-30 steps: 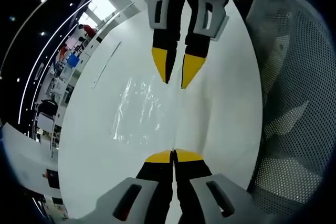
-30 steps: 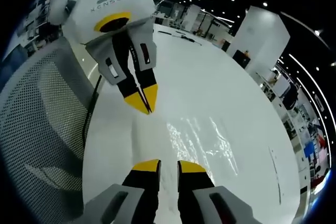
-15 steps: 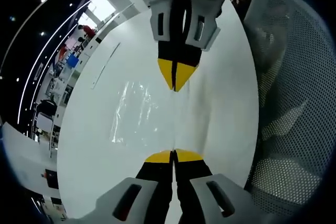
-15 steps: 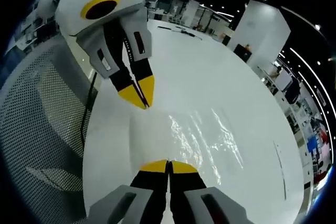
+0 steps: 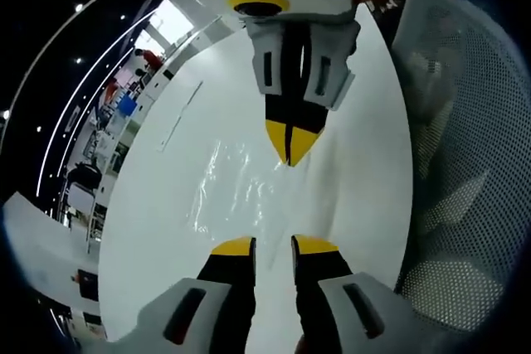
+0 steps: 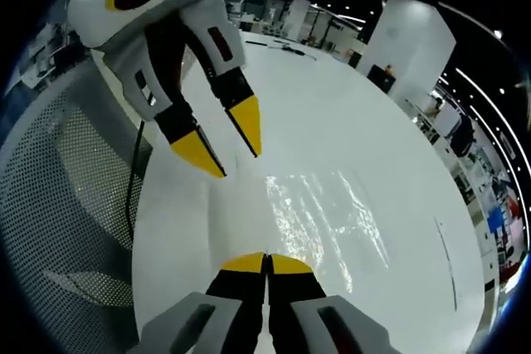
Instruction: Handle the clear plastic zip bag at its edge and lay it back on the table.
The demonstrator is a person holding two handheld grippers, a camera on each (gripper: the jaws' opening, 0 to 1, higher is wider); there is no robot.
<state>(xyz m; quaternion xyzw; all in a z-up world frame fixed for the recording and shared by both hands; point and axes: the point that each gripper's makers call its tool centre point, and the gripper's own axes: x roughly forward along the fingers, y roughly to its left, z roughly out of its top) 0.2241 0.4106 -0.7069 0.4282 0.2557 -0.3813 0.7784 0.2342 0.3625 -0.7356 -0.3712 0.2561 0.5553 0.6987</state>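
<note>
While the right gripper [image 6: 265,264] pinches its edge, the zip bag [image 6: 319,213] lies flat.

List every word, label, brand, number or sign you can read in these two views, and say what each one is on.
No text can be read in these views.
Left claw: its white housing shows a yellow-ringed black oval, no lettering.
Right claw: its housing shows a small green mark, no legible lettering.
Clear plastic zip bag: no print visible.
Background room: any signs are too small and blurred to read.

Both tools match — the left gripper [image 5: 272,245] and right gripper [image 6: 265,264] have yellow-tipped black jaws on pale grey slotted mounts; white housing behind, a yellow-ringed dark disc, one green light.
</note>
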